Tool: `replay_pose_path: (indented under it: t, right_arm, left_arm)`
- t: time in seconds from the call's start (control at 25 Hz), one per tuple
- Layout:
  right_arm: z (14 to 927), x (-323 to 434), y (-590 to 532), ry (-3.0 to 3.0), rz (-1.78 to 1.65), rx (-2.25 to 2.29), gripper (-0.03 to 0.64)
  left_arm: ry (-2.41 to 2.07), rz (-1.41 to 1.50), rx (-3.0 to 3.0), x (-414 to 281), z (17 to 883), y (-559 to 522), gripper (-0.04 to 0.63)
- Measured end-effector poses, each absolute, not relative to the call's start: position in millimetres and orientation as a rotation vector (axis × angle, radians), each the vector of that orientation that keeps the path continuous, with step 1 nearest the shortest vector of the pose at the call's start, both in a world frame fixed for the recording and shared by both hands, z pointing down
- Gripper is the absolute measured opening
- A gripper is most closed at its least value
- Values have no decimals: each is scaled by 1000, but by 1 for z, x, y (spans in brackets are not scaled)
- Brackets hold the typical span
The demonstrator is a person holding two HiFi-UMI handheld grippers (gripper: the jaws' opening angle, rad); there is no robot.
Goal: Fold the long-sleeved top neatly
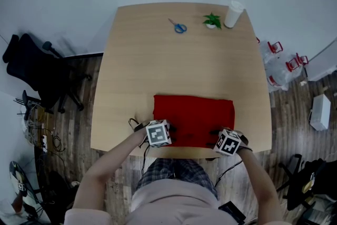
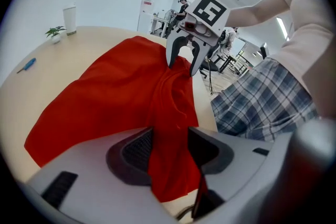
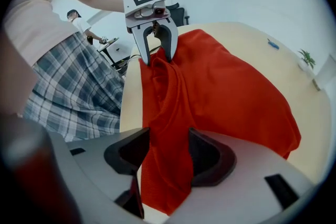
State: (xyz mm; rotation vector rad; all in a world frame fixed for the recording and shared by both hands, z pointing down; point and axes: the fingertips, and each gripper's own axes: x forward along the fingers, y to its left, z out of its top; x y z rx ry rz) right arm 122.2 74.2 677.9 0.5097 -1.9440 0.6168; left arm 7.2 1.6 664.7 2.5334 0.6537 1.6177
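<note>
The red top (image 1: 195,118) is soft and floppy, so the left tool (image 2: 169,147) and right tool (image 3: 167,152), both spread, should pinch the fold lying between their jaws.

Red top (image 1: 194,118), blue scissors (image 1: 179,27)

One red top (image 1: 194,119) on one tabletop (image 1: 174,66). Two grippers: one left gripper (image 2: 167,152), one right gripper (image 3: 165,152). One pair of blue scissors (image 1: 178,26), one small potted plant (image 1: 212,20), one white cup (image 1: 233,13). Beyond the tabletop: one black office chair (image 1: 31,68), one white box (image 1: 319,111).
</note>
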Motion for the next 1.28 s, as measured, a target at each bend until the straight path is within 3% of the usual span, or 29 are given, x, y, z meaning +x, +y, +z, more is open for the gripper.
replay_pose_path:
  t: [0.32, 0.48, 0.6, 0.92, 1.16, 1.28]
  right_arm:
    - [638, 117, 72, -2059, 649, 521, 267]
    - [588, 129, 49, -2174, 623, 695, 259]
    - [552, 155, 17, -2255, 604, 947, 224]
    - [473, 234, -48, -2290, 459, 1735, 82]
    - [418, 290, -50, -2221, 319, 2241, 9]
    - [403, 302, -43, -2154, 249, 2362, 8]
  left_arm:
    - [751, 1554, 2549, 5, 632, 7, 235]
    - [611, 1316, 2639, 9, 588, -7, 235]
    - [375, 1053, 2706, 23, 546, -45, 207]
    - [-347, 480, 2832, 34, 452, -157, 40]
    - [-711, 198, 2811, 20, 409, -193, 5]
    - [-824, 163, 2831, 14, 400, -199, 3]
